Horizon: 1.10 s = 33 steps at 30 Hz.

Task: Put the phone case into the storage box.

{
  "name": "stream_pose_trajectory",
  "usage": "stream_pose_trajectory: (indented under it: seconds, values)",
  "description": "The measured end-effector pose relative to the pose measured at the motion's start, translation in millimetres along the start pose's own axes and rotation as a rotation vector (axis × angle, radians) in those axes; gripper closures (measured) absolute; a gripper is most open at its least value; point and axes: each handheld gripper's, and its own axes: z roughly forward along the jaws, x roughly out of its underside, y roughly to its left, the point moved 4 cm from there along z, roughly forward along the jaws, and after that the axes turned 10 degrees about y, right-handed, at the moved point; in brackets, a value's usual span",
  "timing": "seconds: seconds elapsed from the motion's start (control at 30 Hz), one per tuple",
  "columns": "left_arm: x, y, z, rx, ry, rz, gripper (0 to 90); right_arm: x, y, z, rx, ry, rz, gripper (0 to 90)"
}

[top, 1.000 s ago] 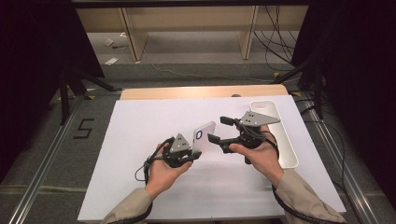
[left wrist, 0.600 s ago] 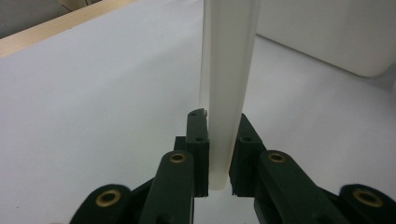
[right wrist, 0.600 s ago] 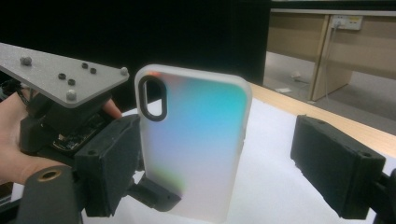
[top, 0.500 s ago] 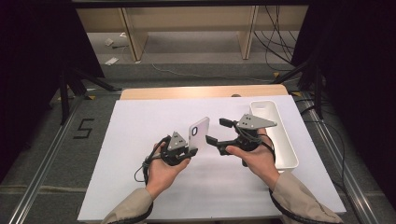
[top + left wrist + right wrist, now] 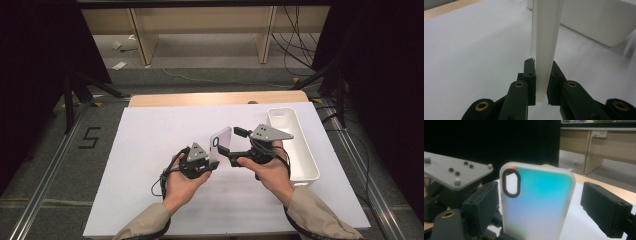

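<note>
The left gripper (image 5: pixel 207 165) pinches the bottom edge of the phone case (image 5: pixel 220 144), holding it upright above the white table (image 5: pixel 150 150). The case looks light, thin and probably flexible, best taken by its edges. The right gripper (image 5: pixel 237 145) stands wide, its jaws flanking the case without touching. Beyond lies a white tray (image 5: pixel 305 170).

Even overhead light falls on the white table (image 5: pixel 150 150), leaving only faint shadows beneath the hands, while black curtains keep both sides of the room dark. Close up, the phone case (image 5: pixel 536 202) glows teal and pink with a soft sheen, its edges slightly blurred. The white bin (image 5: pixel 599 22) lies out of focus.
</note>
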Motion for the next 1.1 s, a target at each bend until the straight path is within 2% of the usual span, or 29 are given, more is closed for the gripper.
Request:
stream_pose_trajectory:
  seconds: [0.57, 1.1]
  values:
    - [-5.7, -17.3, 8.9, 0.012, 0.006, 0.033, 80.3, 0.3, -0.3, 2.5, 0.048, -0.014, 0.025, 14.4]
    - [-6.1, -17.3, 8.7, 0.008, -0.003, 0.035, 80.2, 1.2, -0.4, 2.1, 0.063, -0.021, 0.034, 17.4]
